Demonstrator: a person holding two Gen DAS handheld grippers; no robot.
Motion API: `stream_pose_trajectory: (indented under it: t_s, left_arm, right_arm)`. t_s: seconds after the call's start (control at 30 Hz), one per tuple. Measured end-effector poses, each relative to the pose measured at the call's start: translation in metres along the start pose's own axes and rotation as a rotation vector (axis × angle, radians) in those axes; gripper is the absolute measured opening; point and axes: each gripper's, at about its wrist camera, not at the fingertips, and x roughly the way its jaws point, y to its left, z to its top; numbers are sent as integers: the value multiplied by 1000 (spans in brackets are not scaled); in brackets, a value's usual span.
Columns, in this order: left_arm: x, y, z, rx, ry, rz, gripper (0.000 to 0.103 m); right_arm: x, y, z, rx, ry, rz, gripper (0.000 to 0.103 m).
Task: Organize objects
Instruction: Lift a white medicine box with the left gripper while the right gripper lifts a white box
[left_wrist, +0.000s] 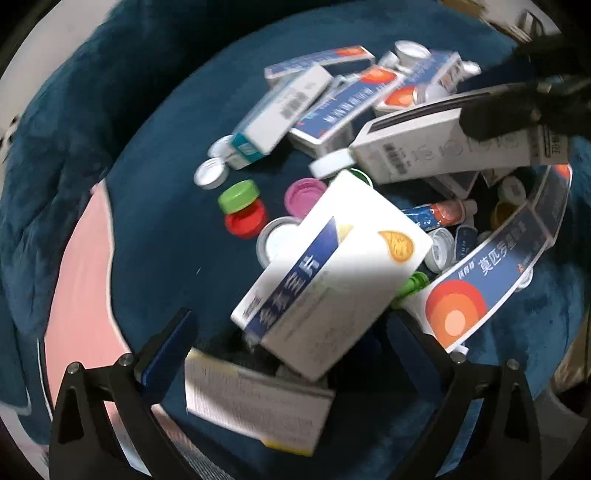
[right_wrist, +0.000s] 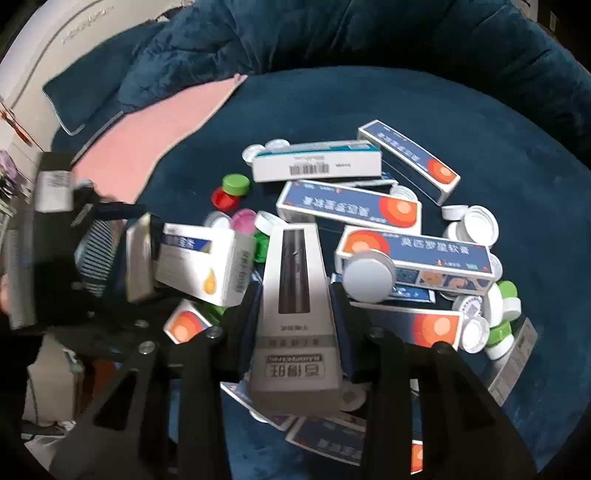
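The right gripper (right_wrist: 295, 295) points steeply down, clamped on a long grey box (right_wrist: 293, 325); the left gripper (left_wrist: 291, 354), also tilted down, stands wide open around a white box with a blue stripe (left_wrist: 332, 273). Below, boxes and bottle caps litter a dark blue plush cushion (right_wrist: 369, 103). Only the right wrist view shows the pink cloth (right_wrist: 155, 140) reaching a white wall.

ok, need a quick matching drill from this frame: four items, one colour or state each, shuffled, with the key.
Items
1. grey box
2. white box with yellow drop
3. left gripper
4. red cap

States
A. jaws wide, pads pressing nothing
B. lies under a green cap
C. clamped in the right gripper
D. tilted, just ahead of the open jaws

Pairs: 1-C, 2-D, 3-A, 4-B
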Motion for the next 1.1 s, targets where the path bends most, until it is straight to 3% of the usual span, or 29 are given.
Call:
stream_pose_trajectory:
  t_s: [0.2, 0.37, 0.43, 0.6, 0.67, 0.83, 1.1]
  left_arm:
    - [27, -15, 12, 163, 61, -8, 102]
    - [33, -26, 15, 204, 54, -63, 77]
    - [28, -28, 14, 194, 36, -78, 75]
    - [18, -19, 12, 84, -2, -78, 72]
    - [11, -14, 10, 30, -24, -95, 71]
    - [-11, 1, 15, -63, -79, -101, 70]
    - [-71, 27, -30, -281, -184, -100, 70]
  right_arm:
    - [21, 24, 0, 31, 81, 30, 38]
    - [35, 28, -7, 3, 107, 23, 43]
    - [40, 28, -6, -3, 115, 5, 46]
    - [53, 38, -5, -51, 120, -47, 50]
    - [53, 38, -4, -37, 118, -35, 41]
    - [43, 39, -1, 8, 96, -9, 37]
    - [18, 56, 10, 38, 13, 54, 37]
